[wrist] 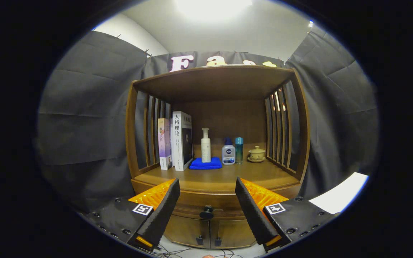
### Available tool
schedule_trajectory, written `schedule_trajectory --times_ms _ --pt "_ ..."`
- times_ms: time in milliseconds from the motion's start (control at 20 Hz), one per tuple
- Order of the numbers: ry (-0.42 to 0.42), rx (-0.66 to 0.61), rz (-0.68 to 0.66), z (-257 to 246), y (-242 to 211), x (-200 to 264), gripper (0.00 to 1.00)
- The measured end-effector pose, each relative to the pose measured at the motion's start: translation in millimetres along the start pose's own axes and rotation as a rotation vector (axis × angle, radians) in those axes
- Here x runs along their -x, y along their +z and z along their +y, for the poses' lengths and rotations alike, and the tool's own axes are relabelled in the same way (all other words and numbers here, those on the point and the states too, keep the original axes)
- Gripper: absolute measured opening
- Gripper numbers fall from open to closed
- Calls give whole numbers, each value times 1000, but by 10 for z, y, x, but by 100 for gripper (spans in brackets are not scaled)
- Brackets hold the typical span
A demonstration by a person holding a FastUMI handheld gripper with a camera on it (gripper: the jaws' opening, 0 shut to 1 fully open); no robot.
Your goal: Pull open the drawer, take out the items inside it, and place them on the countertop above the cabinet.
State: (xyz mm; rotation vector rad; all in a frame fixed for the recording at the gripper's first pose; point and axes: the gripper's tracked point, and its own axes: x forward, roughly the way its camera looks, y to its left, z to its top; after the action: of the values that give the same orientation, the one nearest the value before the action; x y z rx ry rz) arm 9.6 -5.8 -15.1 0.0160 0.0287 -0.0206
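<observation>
Dark cloth walls surround a wooden cabinet (213,143). Gripper (207,186) fingers stand wide apart, holding nothing. Between them, just ahead, sits the closed drawer (206,202) with its dark knob (207,213). Beyond, the countertop (221,175) carries books (176,141), bottles (228,152) and a blue cloth (205,164).

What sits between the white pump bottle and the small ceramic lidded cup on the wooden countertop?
In the gripper view: a clear bottle with dark cap and a slim teal bottle.

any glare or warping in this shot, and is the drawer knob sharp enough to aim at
Gripper view: ceiling light blows out to white; fisheye bows the cabinet posts outward; drawer knob is dark but sharp, between the open gripper fingers.
</observation>
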Motion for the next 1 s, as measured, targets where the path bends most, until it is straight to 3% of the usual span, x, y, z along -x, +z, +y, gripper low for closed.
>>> schedule_trajectory --times_ms 1000 --pt "-35 -48 160 -166 -1072 -893 98"
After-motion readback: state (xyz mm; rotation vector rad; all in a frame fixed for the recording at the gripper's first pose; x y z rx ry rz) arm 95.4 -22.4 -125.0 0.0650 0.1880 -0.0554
